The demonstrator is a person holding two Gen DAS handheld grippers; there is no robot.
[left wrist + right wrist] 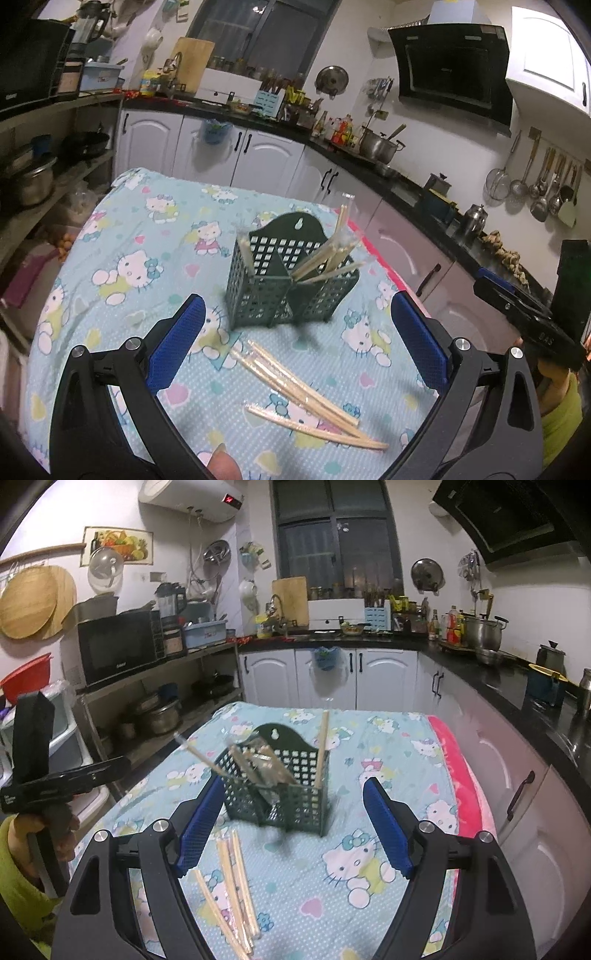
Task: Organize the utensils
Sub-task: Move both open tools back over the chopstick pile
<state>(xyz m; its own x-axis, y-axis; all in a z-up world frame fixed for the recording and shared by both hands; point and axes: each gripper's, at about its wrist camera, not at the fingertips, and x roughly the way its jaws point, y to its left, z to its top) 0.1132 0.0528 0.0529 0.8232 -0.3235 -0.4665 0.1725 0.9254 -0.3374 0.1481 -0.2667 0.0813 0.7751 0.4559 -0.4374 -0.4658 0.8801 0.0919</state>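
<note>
A dark green perforated utensil holder (288, 284) stands upright on the table with several wooden chopsticks (328, 254) sticking out of its compartments. It also shows in the right wrist view (284, 786). Several plastic-wrapped chopsticks (306, 398) lie loose on the cloth in front of it, also seen in the right wrist view (232, 890). My left gripper (295, 336) is open and empty, above the loose chopsticks. My right gripper (291, 823) is open and empty, just short of the holder.
The table wears a light blue cartoon-cat cloth (369, 867) with a pink edge (461, 786) on the right. Counters, white cabinets (373, 675), a shelf with a microwave (118, 646) and pots surround it. The other gripper shows at each view's edge (532, 321).
</note>
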